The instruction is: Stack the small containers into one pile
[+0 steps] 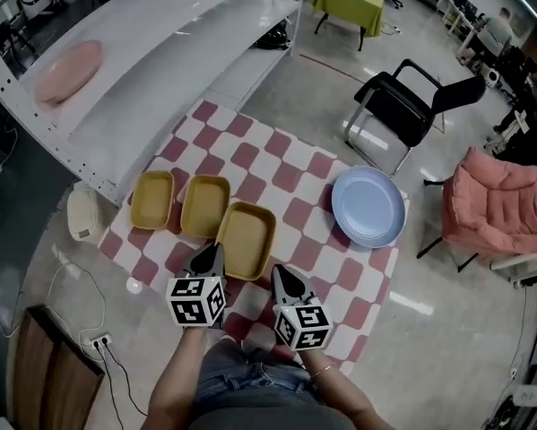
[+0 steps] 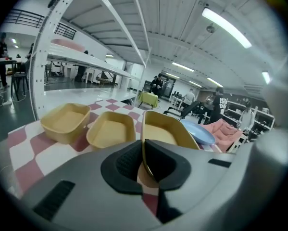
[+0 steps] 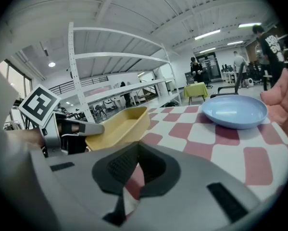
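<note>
Three yellow containers lie in a row on the red-and-white checked cloth point(image 1: 281, 170): a far-left one point(image 1: 152, 200) point(image 2: 66, 121), a middle one point(image 1: 205, 206) point(image 2: 110, 132) and a larger near one point(image 1: 247, 238) point(image 2: 165, 129) point(image 3: 119, 125). My left gripper point(image 1: 212, 253) point(image 2: 143, 154) is shut on the near rim of the larger container, whose thin edge runs between the pads. In the right gripper view that container sits tilted, with the left gripper point(image 3: 71, 129) at its end. My right gripper point(image 1: 282, 273) point(image 3: 136, 160) is shut on nothing, just right of it above the cloth.
A pale blue plate point(image 1: 368, 207) point(image 2: 197, 131) point(image 3: 235, 110) rests on the cloth's right side. A white shelf rack point(image 1: 160, 70) stands along the left. A black chair point(image 1: 411, 106) and a pink chair point(image 1: 497, 204) stand to the right, off the cloth.
</note>
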Available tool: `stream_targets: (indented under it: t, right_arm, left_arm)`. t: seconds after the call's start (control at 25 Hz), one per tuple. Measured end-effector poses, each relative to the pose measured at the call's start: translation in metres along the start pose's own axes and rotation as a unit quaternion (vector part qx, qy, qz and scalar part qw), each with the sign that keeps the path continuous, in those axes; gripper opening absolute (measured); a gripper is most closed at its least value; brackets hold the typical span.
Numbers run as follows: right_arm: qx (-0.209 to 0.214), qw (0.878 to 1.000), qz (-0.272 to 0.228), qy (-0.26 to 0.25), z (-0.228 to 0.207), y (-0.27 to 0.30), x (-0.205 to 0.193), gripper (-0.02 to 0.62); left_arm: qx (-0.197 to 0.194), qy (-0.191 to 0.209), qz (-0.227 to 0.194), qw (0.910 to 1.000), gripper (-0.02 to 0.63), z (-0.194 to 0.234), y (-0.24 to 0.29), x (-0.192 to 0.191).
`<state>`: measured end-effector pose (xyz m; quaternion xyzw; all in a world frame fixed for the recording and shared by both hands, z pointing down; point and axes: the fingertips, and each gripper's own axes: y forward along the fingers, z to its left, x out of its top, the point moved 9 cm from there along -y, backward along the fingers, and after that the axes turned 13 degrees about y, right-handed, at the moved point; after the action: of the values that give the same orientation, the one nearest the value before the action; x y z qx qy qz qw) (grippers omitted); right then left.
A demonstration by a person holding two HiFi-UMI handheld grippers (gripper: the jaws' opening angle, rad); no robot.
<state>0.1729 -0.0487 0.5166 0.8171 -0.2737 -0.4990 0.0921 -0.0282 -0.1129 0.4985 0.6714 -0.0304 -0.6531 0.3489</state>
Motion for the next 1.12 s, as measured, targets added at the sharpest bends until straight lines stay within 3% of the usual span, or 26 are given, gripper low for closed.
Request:
stream_targets:
  t: [0.32,0.56,1.12]
  right_arm:
    - [0.069,0.997,0.033,-0.024,0.040,0.016,-0.012,0.011]
    - [0.088,0.995,0.049,-0.029,0.062,0.029,-0.020,0.011]
    - [0.069,0.996,0.036,-0.037,0.129,0.082,-0.022,0.011]
  left_arm:
    - [0.095,-0.047,-0.029,0.9940,0.028,0.045,-0.058,-0.006]
    - [0.144,-0.066,-0.039,0.9866,0.028,0.087,-0.084,-0.005]
    - [0.149,-0.075,-0.035,0.9854,0.028,0.185,-0.081,-0.001]
